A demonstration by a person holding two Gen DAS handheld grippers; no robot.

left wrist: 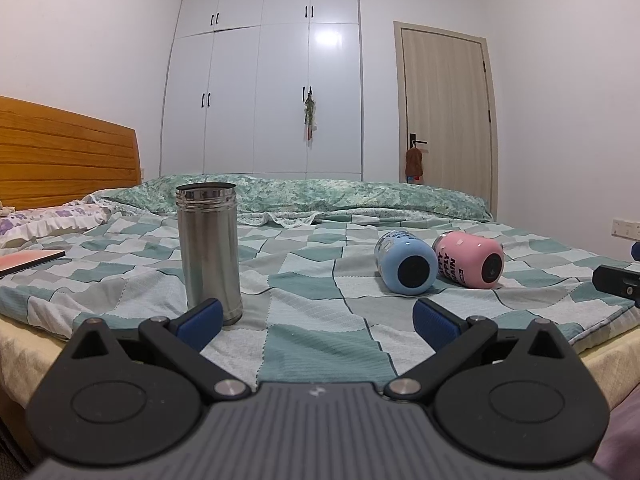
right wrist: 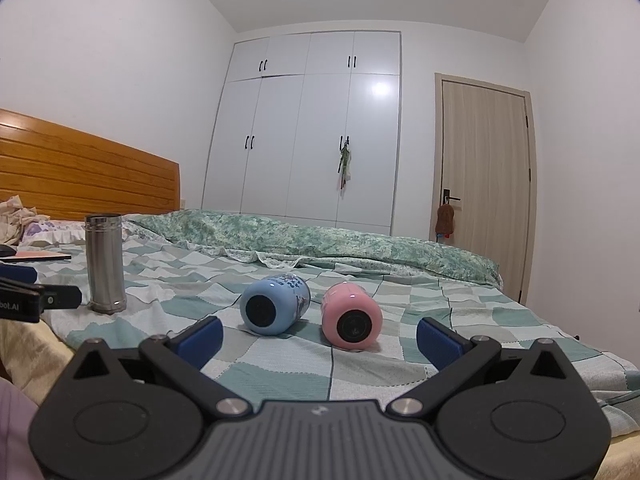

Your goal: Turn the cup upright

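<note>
A steel cup [left wrist: 209, 249] stands upright on the checked bedspread [left wrist: 312, 280], mouth up; it also shows in the right wrist view [right wrist: 105, 263]. A blue cup [left wrist: 405, 261] and a pink cup [left wrist: 469, 259] lie on their sides next to each other, bases toward me; the right wrist view shows the blue cup [right wrist: 274, 305] and the pink cup [right wrist: 351, 316] too. My left gripper [left wrist: 318, 320] is open and empty, just in front of and right of the steel cup. My right gripper [right wrist: 320, 340] is open and empty, just short of the two lying cups.
A green floral quilt [left wrist: 320, 196] lies rolled along the far side of the bed. A wooden headboard [left wrist: 64, 152] and pillow [left wrist: 48, 218] are at left. A flat pink book [left wrist: 24, 261] lies at left. A white wardrobe [left wrist: 264, 80] and a door [left wrist: 444, 112] stand behind.
</note>
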